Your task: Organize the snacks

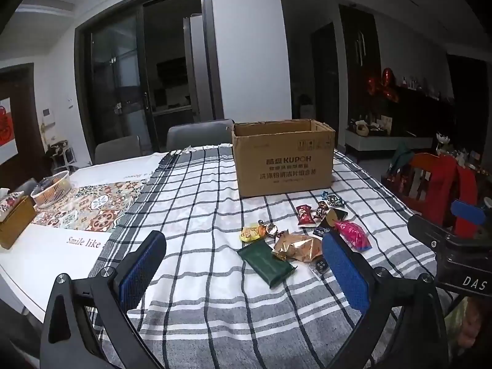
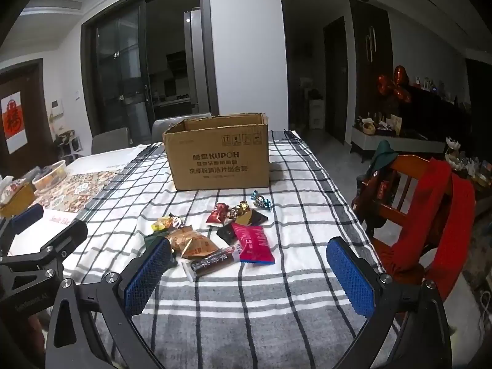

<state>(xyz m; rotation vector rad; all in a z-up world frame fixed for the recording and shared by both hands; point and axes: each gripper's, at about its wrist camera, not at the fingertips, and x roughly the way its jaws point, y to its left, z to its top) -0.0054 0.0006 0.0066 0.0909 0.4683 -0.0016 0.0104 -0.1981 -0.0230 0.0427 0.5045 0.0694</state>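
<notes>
the room is a dim dining space with dark glass doors behind, grey chairs at the far edge and a wooden chair (image 2: 409,184) draped in red cloth on the right. the table (image 1: 46,255) carries a checked cloth (image 1: 200,215), and a patterned mat with a wire basket (image 1: 52,189) and a tissue box (image 1: 13,215) lies off to the left.

on the cloth stands an open cardboard box (image 1: 284,156), upright, well beyond the grippers. between it and the grippers the snacks lie scattered flat on the cloth, none in the box that i can see.

the left gripper (image 1: 244,272) hangs above the cloth with its blue pads spread wide, holding nothing. the green packet (image 1: 266,263) lies just ahead of it, slightly to the right of centre, its long axis running diagonally from upper left to lower right. beside it sit the crumpled gold bag (image 1: 298,246) and a small yellow candy (image 1: 250,233).

the right gripper (image 2: 249,273) is likewise spread and empty. the brown stick pack (image 2: 212,263) lies straight ahead between its pads, long axis slanting up to the right, one end under the pink pouch (image 2: 253,244). the red candy (image 2: 216,213) and blue-wrapped sweets (image 2: 261,201) sit farther off, near the box.

by my reading each hand has its own nearest piece: left for the green packet, right for the stick pack, either needing a wrist turn to cross the long axis.
</notes>
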